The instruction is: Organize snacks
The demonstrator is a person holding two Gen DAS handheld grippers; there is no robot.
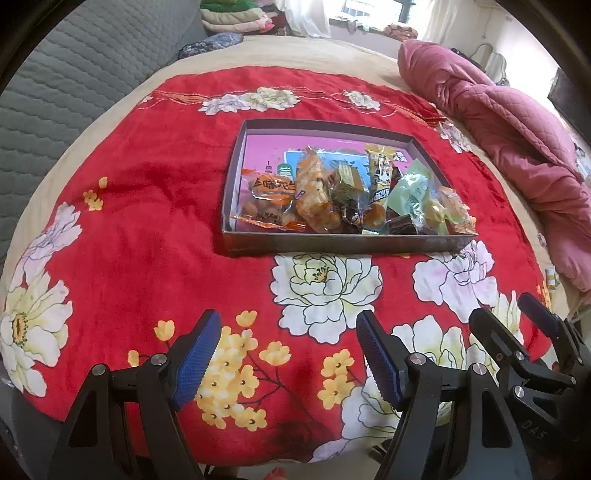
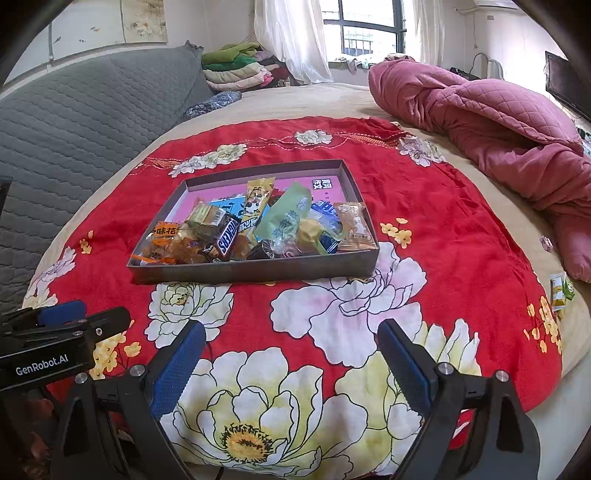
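Centrally, a shallow grey box with a pink printed floor lies on a red flowered blanket; the snacks are heaped along its near side, the far part of the floor left bare; among them, at the left, an orange bag of round pieces; beside it a Snickers bar lying aslant; behind, a yellow stick pack pointing away; toward the right, a pale green pouch and a tan wrapped piece against the right wall. From the left wrist view the same box shows its near wall, with the snacks piled behind it.

Nearer the onlooker, both grippers hang over the blanket, well short of the box and touching none of its contents; left gripper: blue-padded fingers wide apart, nothing between them but cloth; right gripper: fingers likewise spread, empty; each is seen at the edge of the other's view, the right gripper at the lower right, the left gripper at the lower left.

Outward: the blanket covers a beige bed; a pink quilt is bunched at the right; two small packets lie on the bed's right margin, apart from the box; a grey quilted headboard rises at the left; folded clothes and a curtained window stand behind.
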